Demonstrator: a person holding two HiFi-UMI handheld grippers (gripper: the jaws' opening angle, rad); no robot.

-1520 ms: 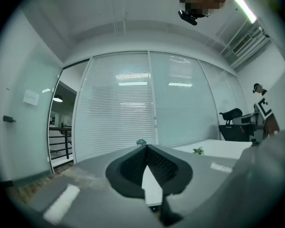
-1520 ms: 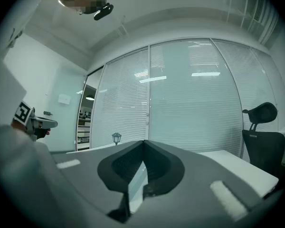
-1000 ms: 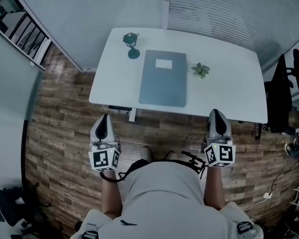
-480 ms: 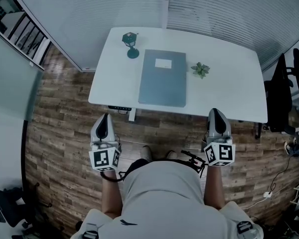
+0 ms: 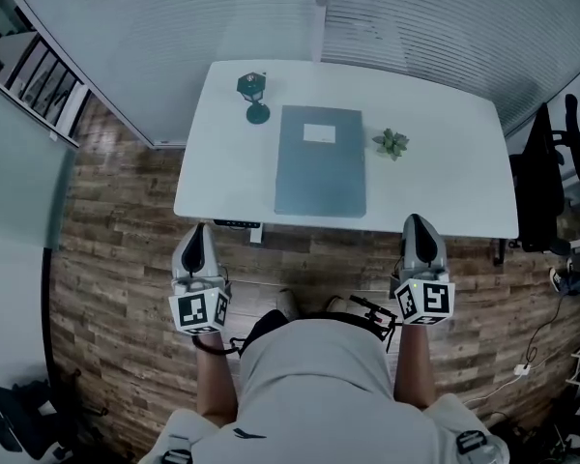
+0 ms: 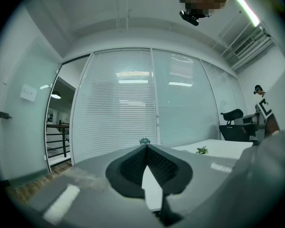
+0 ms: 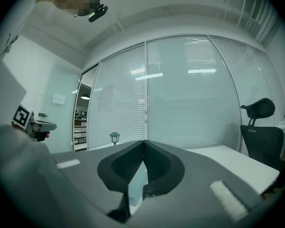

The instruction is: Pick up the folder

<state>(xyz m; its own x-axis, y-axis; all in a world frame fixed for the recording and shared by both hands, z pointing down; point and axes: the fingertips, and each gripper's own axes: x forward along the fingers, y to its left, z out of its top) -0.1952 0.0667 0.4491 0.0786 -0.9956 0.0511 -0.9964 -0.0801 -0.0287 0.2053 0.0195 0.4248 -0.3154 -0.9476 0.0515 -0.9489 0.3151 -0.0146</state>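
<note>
The blue-grey folder (image 5: 319, 160) with a white label lies flat in the middle of the white table (image 5: 445, 177). My left gripper (image 5: 195, 231) is shut and empty, short of the table's front left edge. My right gripper (image 5: 418, 221) is also shut and empty, its tip just at the front edge right of the folder. Both point level toward the table. In the left gripper view the jaws (image 6: 145, 147) meet tip to tip, and in the right gripper view the jaws (image 7: 143, 142) do the same. Neither gripper touches the folder.
A small green lantern (image 5: 255, 95) stands left of the folder's far end and a little plant (image 5: 391, 143) right of it. A black office chair (image 5: 551, 177) stands by the table's right end. Glass walls with blinds back the table. The floor is wood.
In the head view the table and folder have slid a little lower, closer to both grippers. The left gripper has shifted slightly. Both stay shut.
</note>
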